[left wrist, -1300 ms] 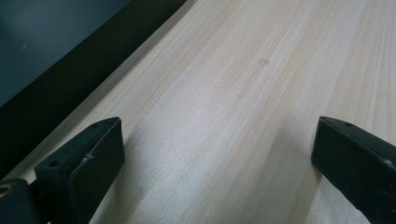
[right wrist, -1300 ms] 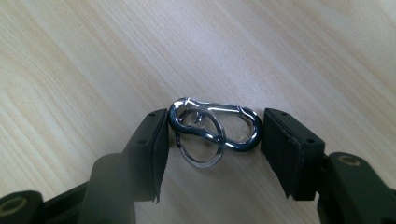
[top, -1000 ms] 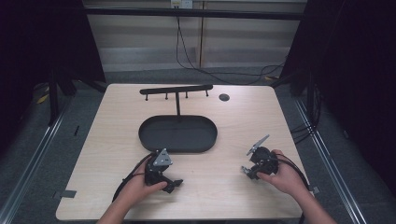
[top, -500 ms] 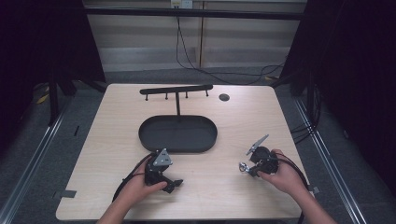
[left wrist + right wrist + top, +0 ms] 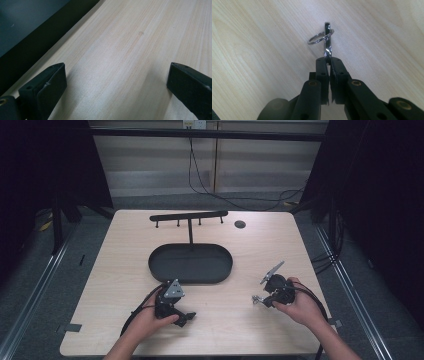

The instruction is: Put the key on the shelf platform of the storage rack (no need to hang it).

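My right claw pinches a shiny metal clip with a key ring threaded through it, held over the table near its front right corner. My left claw gapes wide and empty by the front edge, just before the black oval tray.

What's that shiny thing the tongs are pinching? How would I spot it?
Start at the wooden table and go to the right tongs, near the front right. Their jaws are shut on a small silver metal clip with a key ring looped through its far end. It is the table's one shiny thing; the tray and rack are matte black.
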Demonstrator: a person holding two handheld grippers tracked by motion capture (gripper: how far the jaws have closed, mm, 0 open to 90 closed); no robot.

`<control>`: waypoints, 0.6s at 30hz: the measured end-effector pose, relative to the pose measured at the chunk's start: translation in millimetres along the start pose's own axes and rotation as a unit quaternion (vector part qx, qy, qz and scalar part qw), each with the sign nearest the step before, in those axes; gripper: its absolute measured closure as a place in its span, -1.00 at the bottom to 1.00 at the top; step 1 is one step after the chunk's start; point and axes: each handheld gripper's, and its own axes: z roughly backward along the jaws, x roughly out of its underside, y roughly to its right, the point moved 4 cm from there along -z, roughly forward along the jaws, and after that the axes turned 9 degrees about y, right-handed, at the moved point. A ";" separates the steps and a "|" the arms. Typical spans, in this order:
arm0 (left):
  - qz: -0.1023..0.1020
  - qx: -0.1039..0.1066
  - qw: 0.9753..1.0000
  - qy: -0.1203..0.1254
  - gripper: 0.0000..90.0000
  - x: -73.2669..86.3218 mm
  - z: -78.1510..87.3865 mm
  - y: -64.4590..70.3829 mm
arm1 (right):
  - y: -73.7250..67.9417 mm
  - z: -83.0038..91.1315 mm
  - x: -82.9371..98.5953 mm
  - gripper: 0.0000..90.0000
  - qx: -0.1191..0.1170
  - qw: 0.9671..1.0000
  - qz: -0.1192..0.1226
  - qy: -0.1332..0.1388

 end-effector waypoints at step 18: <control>0.000 0.000 1.000 0.000 -0.95 0.0 0.0 0.0 | 1.3 -7.5 5.4 0.91 -0.003 1.000 -0.001 0.004</control>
